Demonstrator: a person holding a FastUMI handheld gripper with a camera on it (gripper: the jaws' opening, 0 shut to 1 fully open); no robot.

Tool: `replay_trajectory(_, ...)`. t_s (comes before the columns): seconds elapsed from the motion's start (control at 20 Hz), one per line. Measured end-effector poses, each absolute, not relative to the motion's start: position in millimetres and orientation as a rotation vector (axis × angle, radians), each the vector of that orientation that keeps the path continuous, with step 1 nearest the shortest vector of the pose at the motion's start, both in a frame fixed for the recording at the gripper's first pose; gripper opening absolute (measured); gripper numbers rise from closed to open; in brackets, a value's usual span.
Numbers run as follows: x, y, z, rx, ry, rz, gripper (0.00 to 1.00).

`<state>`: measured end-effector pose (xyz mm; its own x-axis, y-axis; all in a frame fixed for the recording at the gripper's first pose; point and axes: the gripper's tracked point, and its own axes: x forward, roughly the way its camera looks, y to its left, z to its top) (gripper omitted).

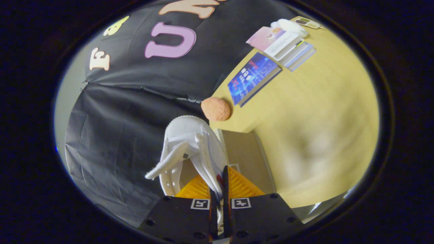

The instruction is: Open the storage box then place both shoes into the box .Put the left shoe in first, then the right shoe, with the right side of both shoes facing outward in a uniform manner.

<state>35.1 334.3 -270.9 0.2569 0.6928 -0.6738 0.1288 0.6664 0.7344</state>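
Gripper (218, 195) clenched on the side wall of a white shoe (190, 149) — both fingers pressing it. Shoe lifted, toe pointing ahead beyond the fingers, above the wooden worktop (322, 112); orange ball (215, 108) and books (268, 64) farther beyond.

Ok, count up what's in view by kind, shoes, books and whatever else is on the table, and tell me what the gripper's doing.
Shoes: 1, a white shoe, gripper shut on its side wall
Books: 3, a blue book and two stacked books
Round orange sponge ball: 1
White cloth bundle: 1
Brown box: 1
Total: 7
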Motion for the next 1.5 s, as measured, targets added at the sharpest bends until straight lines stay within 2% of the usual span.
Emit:
replay_trajectory(0.15, 21, 373, -273, 0.764, 1.3, 0.473, 0.09)
replay_trajectory(0.3, 15, 400, -289, 0.663, 1.273, 0.436, 0.09)
replay_trajectory(0.55, 14, 390, -332, 0.457, 1.238, 0.301, 0.09)
replay_trajectory(0.75, 17, 376, -338, 0.33, 1.176, 0.27, 0.09)
replay_trajectory(1.0, 14, 387, -309, 0.39, 1.135, 0.377, 0.58)
replay_trajectory(1.2, 29, 370, -264, 0.413, 1.017, 0.422, 1.0)
replay_trajectory(1.5, 55, 282, -195, 0.316, 0.756, 0.369, 1.0)
